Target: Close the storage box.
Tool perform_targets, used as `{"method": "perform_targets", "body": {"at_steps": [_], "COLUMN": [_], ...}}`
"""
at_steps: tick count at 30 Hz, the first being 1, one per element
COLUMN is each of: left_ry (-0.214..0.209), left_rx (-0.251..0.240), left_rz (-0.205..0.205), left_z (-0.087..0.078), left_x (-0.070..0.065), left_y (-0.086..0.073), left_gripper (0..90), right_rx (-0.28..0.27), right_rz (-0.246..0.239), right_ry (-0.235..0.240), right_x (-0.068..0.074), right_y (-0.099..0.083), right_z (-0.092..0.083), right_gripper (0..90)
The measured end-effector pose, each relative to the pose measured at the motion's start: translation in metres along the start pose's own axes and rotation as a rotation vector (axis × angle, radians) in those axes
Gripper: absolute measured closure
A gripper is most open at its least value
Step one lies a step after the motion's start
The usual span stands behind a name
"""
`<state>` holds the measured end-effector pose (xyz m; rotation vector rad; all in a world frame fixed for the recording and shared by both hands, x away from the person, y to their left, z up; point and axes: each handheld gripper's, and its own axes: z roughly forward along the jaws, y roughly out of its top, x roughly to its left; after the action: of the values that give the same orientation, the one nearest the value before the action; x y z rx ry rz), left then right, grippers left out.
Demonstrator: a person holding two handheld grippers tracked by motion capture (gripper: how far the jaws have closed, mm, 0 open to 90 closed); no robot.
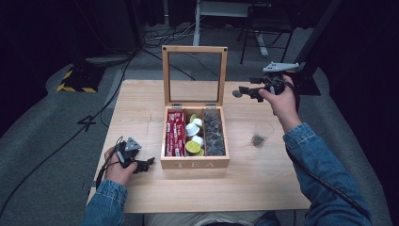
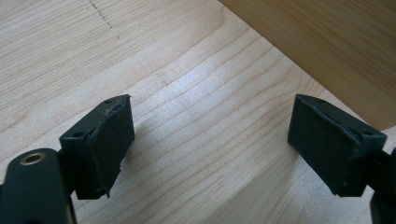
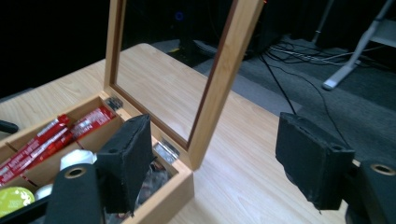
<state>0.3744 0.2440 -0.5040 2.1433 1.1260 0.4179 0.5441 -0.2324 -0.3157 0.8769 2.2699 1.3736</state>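
A wooden tea box [image 1: 195, 163] stands in the middle of the table with its glass lid [image 1: 194, 75] upright. It holds red sachets [image 1: 174, 134], white and green capsules [image 1: 194, 138] and dark packets [image 1: 214, 134]. My left gripper [image 1: 148, 163] rests low by the box's front left corner. Its jaws are open over bare wood, with the box wall [image 2: 327, 46] just ahead of the left gripper [image 2: 210, 126]. My right gripper [image 1: 244, 88] hangs raised to the right of the lid, open and holding nothing. Past the right gripper [image 3: 217, 140] stand the lid frame [image 3: 224, 79] and the sachets [image 3: 42, 140].
A clear plastic cup [image 1: 260, 134] with something dark at its bottom stands on the table right of the box. The table's front edge [image 1: 211, 209] lies near the person. Cables and stand legs [image 1: 197, 28] lie on the floor beyond the table.
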Motion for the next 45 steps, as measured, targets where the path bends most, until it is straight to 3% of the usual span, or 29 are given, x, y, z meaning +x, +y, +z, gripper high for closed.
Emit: {"method": "perform_targets", "body": {"at_steps": [6, 12, 18, 23, 26, 32, 36, 45], "left_ry": [0.000, 0.000, 0.000, 0.002, 0.001, -0.003, -0.005, -0.005], "left_rx": [0.004, 0.003, 0.001, 0.003, 0.004, 0.001, -0.001, -0.001], "left_rz": [0.001, -0.001, -0.002, 0.006, 0.004, 0.011, 0.006, 0.007], "left_z": [-0.001, -0.001, -0.001, -0.001, -0.001, -0.001, -0.001, -0.001], "left_x": [0.001, 0.000, 0.000, 0.001, 0.001, 0.002, 0.002, 0.002], "left_y": [-0.001, -0.001, -0.001, -0.001, -0.001, -0.001, -0.001, -0.001], "left_gripper": [15.2, 15.2, 15.2, 15.2, 15.2, 15.1, 15.0, 15.0], "right_rx": [-0.017, -0.047, -0.046, -0.055, -0.035, -0.027, -0.001, -0.007], "right_rz": [0.012, 0.034, 0.007, 0.027, 0.017, 0.054, 0.049, 0.042], "right_ry": [0.043, 0.013, 0.011, 0.015, -0.001, -0.003, -0.010, -0.001], "right_x": [-0.009, -0.018, -0.026, -0.032, -0.034, -0.039, -0.041, -0.036], "right_y": [0.016, 0.037, 0.053, 0.064, 0.069, 0.071, 0.069, 0.075], "right_z": [0.015, 0.034, 0.053, 0.069, 0.076, 0.091, 0.099, 0.105], "right_gripper": [26.4, 25.5, 31.2, 40.2, 43.9, 48.2, 52.2, 60.4]}}
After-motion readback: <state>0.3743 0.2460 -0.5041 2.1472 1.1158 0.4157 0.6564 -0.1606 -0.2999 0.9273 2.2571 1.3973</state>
